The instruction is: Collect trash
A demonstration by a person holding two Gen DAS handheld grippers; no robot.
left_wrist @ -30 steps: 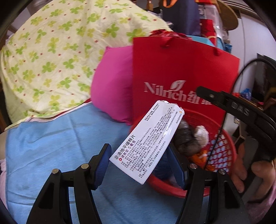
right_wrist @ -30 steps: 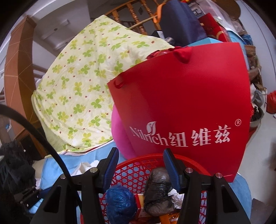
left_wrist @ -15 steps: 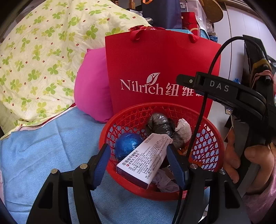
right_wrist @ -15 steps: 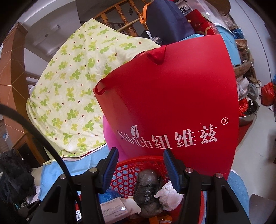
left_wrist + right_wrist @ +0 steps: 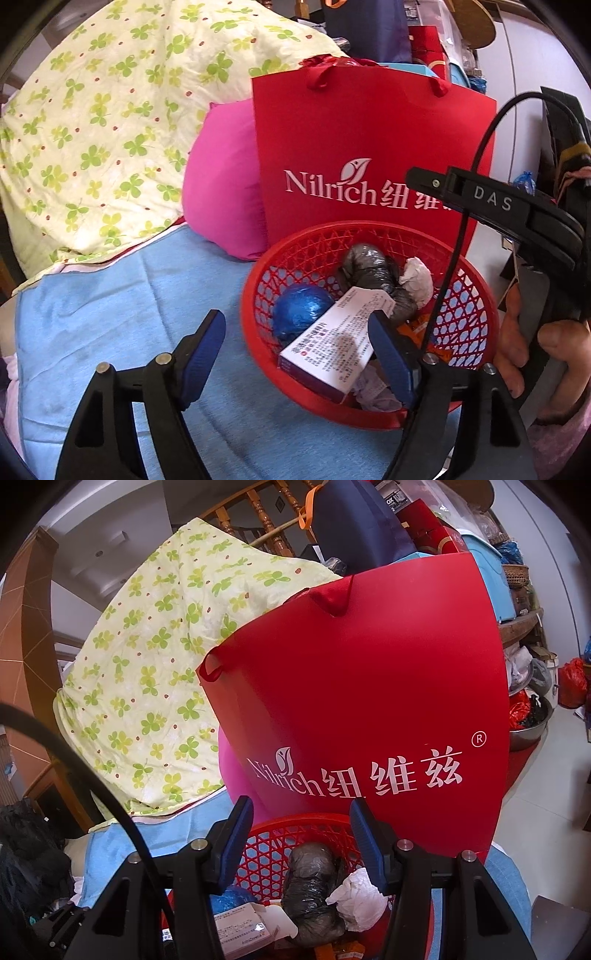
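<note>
The white medicine box (image 5: 332,343) lies tilted in the red mesh basket (image 5: 476,310), against a blue foil ball (image 5: 301,308) and a grey plastic wad (image 5: 369,264). A red Nilrich bag (image 5: 369,147) stands behind. The left gripper (image 5: 297,345) jaws are opening, free of the box; the right gripper (image 5: 301,840) jaws are apart, empty

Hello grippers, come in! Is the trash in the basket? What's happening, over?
Left gripper opening, empty. White printed medicine box lies in red plastic mesh basket. Right gripper open above it, empty. Nothing in the way.
</note>
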